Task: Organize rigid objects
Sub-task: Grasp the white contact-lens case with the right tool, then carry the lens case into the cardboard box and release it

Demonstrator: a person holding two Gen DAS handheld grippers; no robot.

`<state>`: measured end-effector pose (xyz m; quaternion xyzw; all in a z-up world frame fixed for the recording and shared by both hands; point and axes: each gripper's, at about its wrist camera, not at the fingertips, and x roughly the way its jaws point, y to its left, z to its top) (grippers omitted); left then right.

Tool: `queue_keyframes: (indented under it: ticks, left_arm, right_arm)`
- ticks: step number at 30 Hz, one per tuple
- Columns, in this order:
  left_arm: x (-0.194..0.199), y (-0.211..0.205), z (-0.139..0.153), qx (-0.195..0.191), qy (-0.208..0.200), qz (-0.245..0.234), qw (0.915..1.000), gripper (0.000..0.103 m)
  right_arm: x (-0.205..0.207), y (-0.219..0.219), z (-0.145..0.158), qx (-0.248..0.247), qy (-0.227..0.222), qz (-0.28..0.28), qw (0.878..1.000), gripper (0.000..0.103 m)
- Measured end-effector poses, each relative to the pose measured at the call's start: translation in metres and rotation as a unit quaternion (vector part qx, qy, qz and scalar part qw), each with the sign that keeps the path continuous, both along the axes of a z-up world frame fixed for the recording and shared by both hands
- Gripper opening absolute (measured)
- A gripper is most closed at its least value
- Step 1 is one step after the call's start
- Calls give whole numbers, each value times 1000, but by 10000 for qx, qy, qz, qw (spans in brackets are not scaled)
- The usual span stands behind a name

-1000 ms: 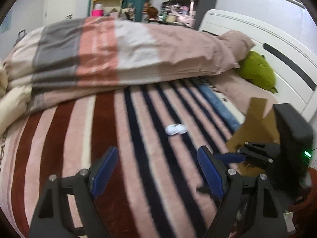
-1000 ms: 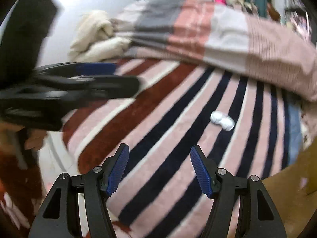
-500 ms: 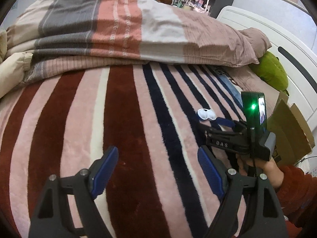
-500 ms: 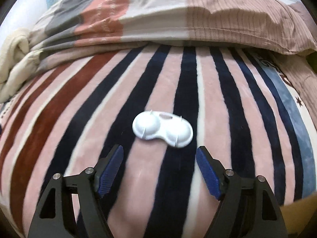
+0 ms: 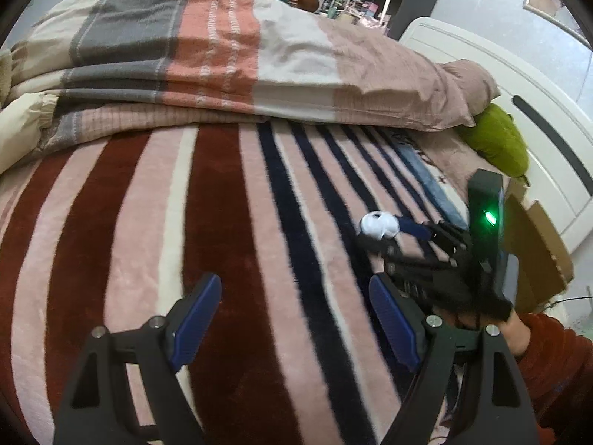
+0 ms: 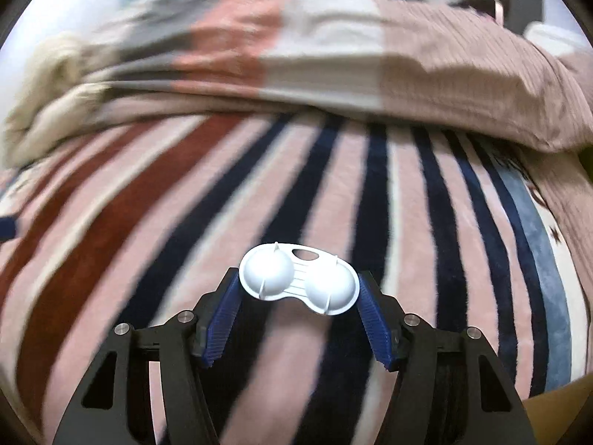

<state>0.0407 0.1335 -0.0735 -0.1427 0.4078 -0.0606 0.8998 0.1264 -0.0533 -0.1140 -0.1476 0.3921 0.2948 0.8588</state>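
So my right tongs [image 6: 299, 304] have the little white double-dome case [image 6: 299, 282] between the blue pads, one pad at each end, pinching it lengthwise. It's low over the striped blanket [image 6: 185, 222] on the bed, toward the right side; honestly can't tell if it's lifted or still touching the fuzz. The left tongs [image 5: 296, 324] are spread wide with nothing in them, hanging over the dark red stripes nearer me.

What worries me: the case is smooth rounded plastic and I'm only gripping its thin rim ends, so it could pivot or pop out if I swing too fast. The right view is already blurry. If it drops, the plush blanket won't hurt it, but it could roll toward the folded duvet [image 5: 229, 55] at the far side. The cardboard box [image 5: 533, 244] on the right looks like the likely drop spot, just a guess.
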Motion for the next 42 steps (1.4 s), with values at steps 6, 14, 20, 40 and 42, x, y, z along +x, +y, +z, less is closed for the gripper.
queue_keyframes:
  ticks: [6,14,20,40,42]
  left_arm:
    - [-4,-32,23,-392,-125,-560,9976,80]
    - [-7,-95,69,-640,-326,-1262,9894,54]
    - [-4,-157,108,-398,-533,-1775,9819,31]
    - [82,-317,101,-97,-76,-2787,9603,31]
    - [85,-322,98,5,-56,-2775,9607,35]
  right_arm:
    - [-63,-5,49,336,45,1098,9934,58]
    - [-114,-37,113,432,-454,1590,9853,58]
    - [-111,-89,143,640,-577,1282,9880,58]
    - [-40,-241,148,344,129,124,9992,59]
    - [-40,-242,143,283,157,89,9994,59]
